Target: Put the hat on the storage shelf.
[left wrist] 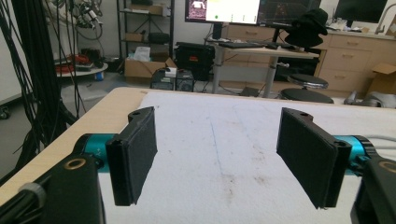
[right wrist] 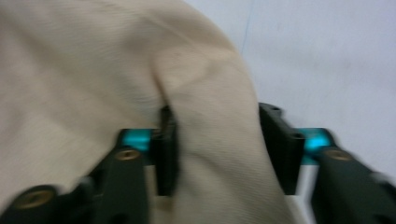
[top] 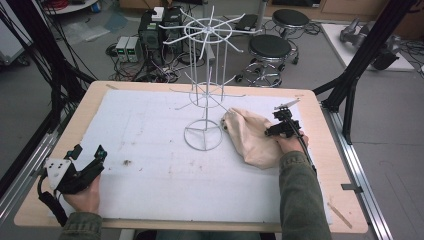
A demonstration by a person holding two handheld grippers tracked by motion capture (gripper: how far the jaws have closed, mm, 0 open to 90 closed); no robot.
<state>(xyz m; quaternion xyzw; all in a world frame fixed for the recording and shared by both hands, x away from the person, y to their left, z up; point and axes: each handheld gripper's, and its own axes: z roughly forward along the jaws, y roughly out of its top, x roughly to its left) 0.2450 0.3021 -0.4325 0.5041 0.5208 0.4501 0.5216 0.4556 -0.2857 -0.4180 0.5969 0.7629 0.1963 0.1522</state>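
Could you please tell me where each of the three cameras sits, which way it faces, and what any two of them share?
High view: above the person's side, looking forward and down on the table; both forearms, left gripper and right gripper show.
Left gripper view: rides the left gripper, looking level across the white mat between wide-apart jaws.
Right gripper view: rides the right gripper, facing the beige cloth bunched between its jaws.
Shared: high and right gripper views both show the cloth.

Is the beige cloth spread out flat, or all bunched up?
Bunched up. The beige cloth lies in a rumpled heap beside the white wire rack, and a fold of it sits between the jaws of the right gripper.
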